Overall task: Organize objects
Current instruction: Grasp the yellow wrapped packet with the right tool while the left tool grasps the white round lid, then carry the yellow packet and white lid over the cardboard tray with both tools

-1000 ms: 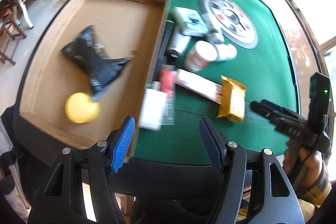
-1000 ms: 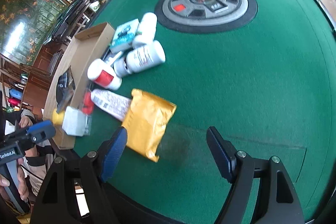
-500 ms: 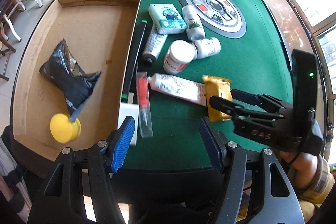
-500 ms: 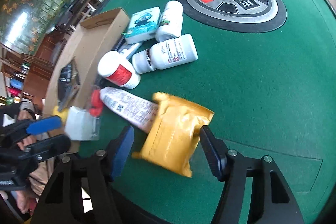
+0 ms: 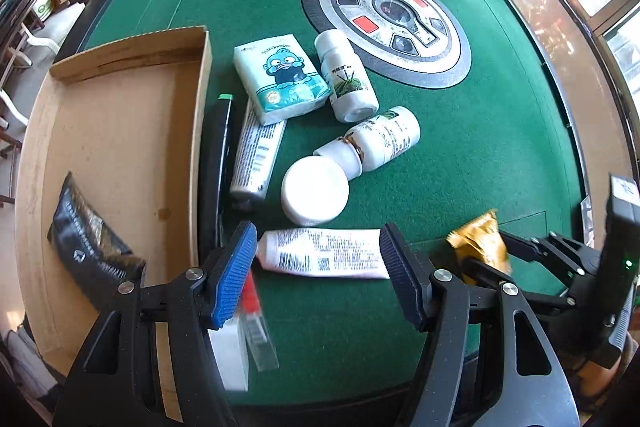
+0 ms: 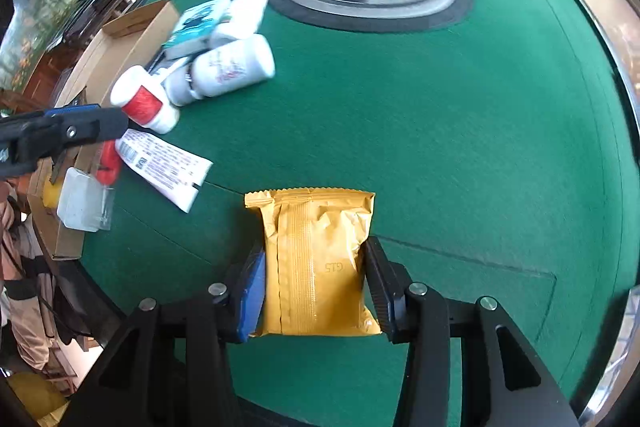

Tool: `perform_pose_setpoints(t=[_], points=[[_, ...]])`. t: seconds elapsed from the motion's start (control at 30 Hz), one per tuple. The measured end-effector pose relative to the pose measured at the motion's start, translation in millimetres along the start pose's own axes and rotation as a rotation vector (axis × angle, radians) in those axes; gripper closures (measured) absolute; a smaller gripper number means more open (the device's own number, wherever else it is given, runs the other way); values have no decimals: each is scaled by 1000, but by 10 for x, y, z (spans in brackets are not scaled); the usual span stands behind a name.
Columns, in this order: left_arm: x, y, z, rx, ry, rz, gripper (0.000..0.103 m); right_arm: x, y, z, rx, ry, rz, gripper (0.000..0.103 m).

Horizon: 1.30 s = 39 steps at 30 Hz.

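My right gripper (image 6: 314, 255) is closing on a yellow snack packet (image 6: 320, 255); both pads touch its sides at the near edge of the green table (image 6: 400, 127). In the left wrist view that gripper (image 5: 486, 259) holds the packet (image 5: 478, 239) at the right. My left gripper (image 5: 316, 237) is open and hovers over a white tube (image 5: 324, 253) lying crosswise, with nothing gripped. Beyond it lie a white jar (image 5: 314, 191), two white bottles (image 5: 348, 79), a tissue pack (image 5: 280, 79) and a second tube (image 5: 256, 151). A cardboard tray (image 5: 120, 131) at the left holds a black packet (image 5: 88, 239).
A long black item (image 5: 220, 155) lies along the tray's right wall. A red item in clear packaging (image 5: 256, 315) and a white box (image 5: 230, 359) sit near the table's front edge. A round control panel (image 5: 388, 27) is set in the table's centre. Chairs and shelves stand beyond.
My left gripper has moved right, from over the tray's corner to above the white tube. My right gripper has come down around the yellow packet and its jaws have narrowed onto it.
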<state>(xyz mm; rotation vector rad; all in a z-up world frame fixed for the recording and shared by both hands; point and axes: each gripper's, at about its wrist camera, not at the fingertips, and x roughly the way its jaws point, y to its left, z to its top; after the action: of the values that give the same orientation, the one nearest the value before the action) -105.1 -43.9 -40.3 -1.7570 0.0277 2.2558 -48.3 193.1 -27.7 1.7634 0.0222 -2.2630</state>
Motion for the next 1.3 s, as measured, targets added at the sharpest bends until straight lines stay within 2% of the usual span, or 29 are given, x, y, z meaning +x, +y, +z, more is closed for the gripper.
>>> perform_pose_setpoints(t=[0.17, 0.2, 0.23, 0.27, 0.3, 0.4, 0.6, 0.83, 0.97, 1.3], points=[[156, -39, 119, 3, -16, 17, 39, -93, -212, -204, 40, 2, -2, 57], [181, -41, 131, 4, -16, 16, 42, -105, -235, -223, 44, 0, -2, 58], [205, -48, 144, 3, -17, 16, 49, -126, -269, -245, 47, -3, -2, 58], [226, -53, 149, 1, -18, 18, 66, -159, -305, -258, 50, -8, -5, 58], [244, -60, 147, 2, -14, 22, 67, -183, -318, -251, 52, -11, -6, 58], [249, -101, 142, 11, -22, 7, 67, -210, -379, -311, 46, -23, -4, 58], [141, -249, -7, 14, -6, -76, 69, -258, -283, -254, 47, -31, 8, 58], [29, -363, -123, 44, 10, -106, 69, -346, -211, -94, 64, -81, 35, 58], [-23, -386, -160, 64, -4, -110, 69, -360, -166, -2, 63, -122, 51, 58], [-228, -309, -169, 46, -26, -22, 69, -373, -28, 222, 31, -133, 92, 58]])
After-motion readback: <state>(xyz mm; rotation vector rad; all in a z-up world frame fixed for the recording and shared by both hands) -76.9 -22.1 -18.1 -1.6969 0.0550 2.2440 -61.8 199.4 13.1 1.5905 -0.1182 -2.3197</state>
